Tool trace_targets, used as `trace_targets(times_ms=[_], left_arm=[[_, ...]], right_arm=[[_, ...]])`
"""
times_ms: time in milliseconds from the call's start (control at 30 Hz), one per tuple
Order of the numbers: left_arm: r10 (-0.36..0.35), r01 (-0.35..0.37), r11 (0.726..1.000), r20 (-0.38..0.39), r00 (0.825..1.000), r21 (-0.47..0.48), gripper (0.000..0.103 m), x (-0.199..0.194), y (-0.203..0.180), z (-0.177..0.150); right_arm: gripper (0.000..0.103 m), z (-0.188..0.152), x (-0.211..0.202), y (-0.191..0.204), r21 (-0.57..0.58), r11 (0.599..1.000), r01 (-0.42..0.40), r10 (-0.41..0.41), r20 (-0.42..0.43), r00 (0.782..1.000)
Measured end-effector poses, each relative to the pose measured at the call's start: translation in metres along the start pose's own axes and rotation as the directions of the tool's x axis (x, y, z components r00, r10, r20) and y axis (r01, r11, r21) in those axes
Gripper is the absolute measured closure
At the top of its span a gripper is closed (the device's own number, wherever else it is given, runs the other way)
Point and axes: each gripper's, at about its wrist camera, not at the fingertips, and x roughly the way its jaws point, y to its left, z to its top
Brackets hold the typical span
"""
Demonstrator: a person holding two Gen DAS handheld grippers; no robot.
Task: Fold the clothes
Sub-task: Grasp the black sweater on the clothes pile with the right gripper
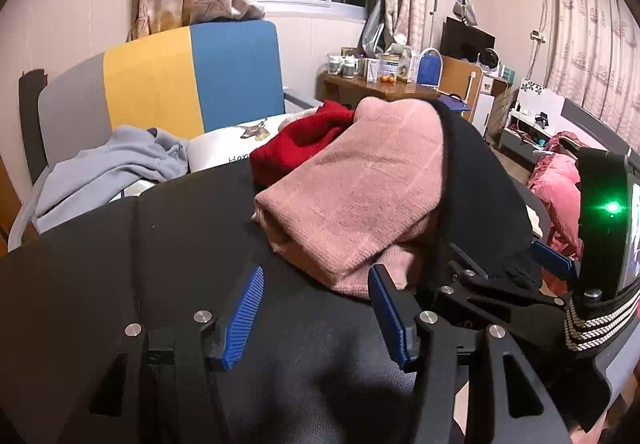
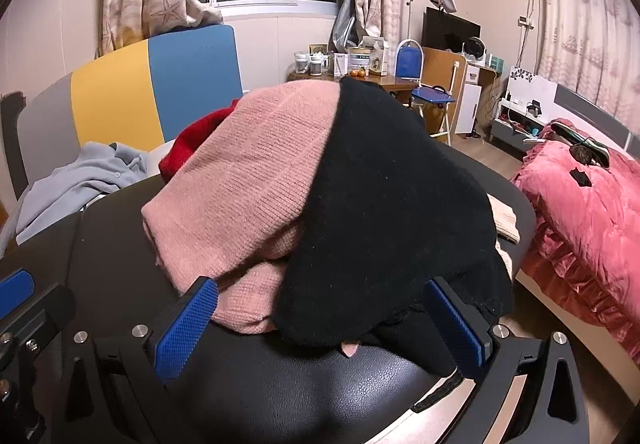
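Observation:
A pile of clothes lies on a black leather surface point(image 1: 180, 228): a pink knit sweater point(image 1: 360, 180) point(image 2: 248, 172), a black garment point(image 1: 476, 180) point(image 2: 384, 212) over its right side, and a red garment point(image 1: 304, 136) point(image 2: 196, 140) behind. My left gripper point(image 1: 318, 284) is open and empty, just in front of the pink sweater's near edge. My right gripper point(image 2: 320, 308) is open, its blue pads either side of the near hem of the pink and black clothes. The right gripper also shows at the right of the left wrist view point(image 1: 552, 256).
A grey garment point(image 1: 104, 172) point(image 2: 76, 180) lies at the back left by a yellow and blue chair back point(image 1: 192, 80). A bed with a pink quilt point(image 2: 588, 212) is on the right. A cluttered wooden desk point(image 2: 360, 76) stands behind.

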Motion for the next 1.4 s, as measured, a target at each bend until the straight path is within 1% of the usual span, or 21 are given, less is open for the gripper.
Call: trace_targets(times_ms=[167, 267, 367, 467, 533, 600, 733, 767, 833, 867, 900, 967, 1033, 1067, 1100, 1233, 1300, 1367, 1400], left_arm=[[0.019, -0.019, 1.000, -0.021, 1.000, -0.013, 0.047, 0.004, 0.004, -0.007], [0.044, -0.045, 0.999, -0.069, 0.997, -0.013, 0.047, 0.017, 0.009, -0.006], [0.068, -0.070, 0.997, -0.091, 0.994, -0.016, 0.047, 0.024, 0.016, -0.015], [0.102, -0.105, 0.994, -0.132, 0.986, -0.016, 0.046, 0.038, 0.027, -0.027], [0.113, -0.119, 0.993, -0.163, 0.980, -0.026, 0.046, 0.048, 0.037, -0.035], [0.103, -0.111, 0.993, -0.180, 0.978, -0.034, 0.046, 0.053, 0.045, -0.044], [0.074, -0.085, 0.995, -0.197, 0.978, -0.045, 0.046, 0.061, 0.057, -0.058], [0.067, -0.078, 0.996, -0.201, 0.977, -0.048, 0.046, 0.063, 0.060, -0.062], [0.052, -0.065, 0.996, -0.210, 0.976, -0.054, 0.045, 0.066, 0.066, -0.069], [0.045, -0.058, 0.997, -0.214, 0.976, -0.057, 0.044, 0.068, 0.069, -0.073], [0.037, -0.052, 0.997, -0.218, 0.975, -0.061, 0.043, 0.070, 0.072, -0.077], [0.023, -0.039, 0.997, -0.226, 0.974, -0.067, 0.031, 0.074, 0.078, -0.084], [0.008, -0.026, 0.997, -0.234, 0.972, -0.073, 0.024, 0.078, 0.083, -0.091], [0.000, -0.019, 0.997, -0.238, 0.971, -0.076, 0.020, 0.080, 0.086, -0.095], [-0.003, -0.016, 0.997, -0.237, 0.971, -0.078, 0.019, 0.080, 0.087, -0.097], [-0.004, -0.013, 0.997, -0.218, 0.976, -0.078, 0.018, 0.078, 0.083, -0.098], [-0.020, -0.002, 0.994, -0.213, 0.977, -0.105, 0.018, 0.078, 0.086, -0.097], [-0.047, 0.017, 0.989, -0.207, 0.977, -0.144, 0.017, 0.078, 0.090, -0.096], [-0.065, 0.032, 0.986, -0.203, 0.977, -0.161, 0.015, 0.079, 0.092, -0.095]], right_arm=[[0.000, -0.006, -0.001, -0.004, -0.010, 1.000, -0.005, 0.005, -0.011, 1.000], [0.000, -0.010, 0.000, -0.006, -0.017, 1.000, -0.009, 0.008, -0.021, 1.000], [0.000, -0.011, 0.011, -0.004, -0.028, 0.999, -0.016, 0.014, -0.057, 0.998], [0.000, -0.020, 0.015, -0.012, -0.012, 0.998, -0.058, 0.057, -0.067, 0.996], [0.000, -0.025, 0.016, -0.018, 0.013, 0.993, -0.117, 0.118, -0.074, 0.990], [0.000, -0.029, 0.018, -0.025, 0.058, 0.979, -0.193, 0.198, -0.081, 0.977], [0.000, -0.026, 0.021, -0.034, 0.118, 0.946, -0.301, 0.312, -0.088, 0.946], [0.000, -0.023, 0.023, -0.037, 0.134, 0.935, -0.329, 0.343, -0.096, 0.935], [0.000, -0.014, 0.028, -0.045, 0.188, 0.900, -0.394, 0.417, -0.106, 0.903], [0.000, -0.007, 0.030, -0.050, 0.215, 0.880, -0.424, 0.451, -0.091, 0.888], [0.000, 0.001, 0.030, -0.055, 0.234, 0.863, -0.448, 0.474, -0.066, 0.878], [0.000, 0.018, 0.033, -0.062, 0.255, 0.841, -0.478, 0.495, -0.005, 0.869], [0.000, 0.038, 0.043, -0.070, 0.280, 0.822, -0.496, 0.504, 0.049, 0.862], [0.000, 0.047, 0.049, -0.072, 0.289, 0.818, -0.497, 0.501, 0.064, 0.863], [0.000, 0.057, 0.055, -0.072, 0.285, 0.824, -0.490, 0.490, 0.077, 0.869], [0.000, 0.094, 0.074, -0.068, 0.245, 0.869, -0.430, 0.422, 0.087, 0.902], [0.000, 0.112, 0.086, -0.069, 0.241, 0.904, -0.354, 0.344, 0.085, 0.935], [0.000, 0.126, 0.102, -0.077, 0.264, 0.924, -0.275, 0.265, 0.073, 0.961], [0.000, 0.131, 0.114, -0.079, 0.283, 0.932, -0.227, 0.223, 0.046, 0.974]])
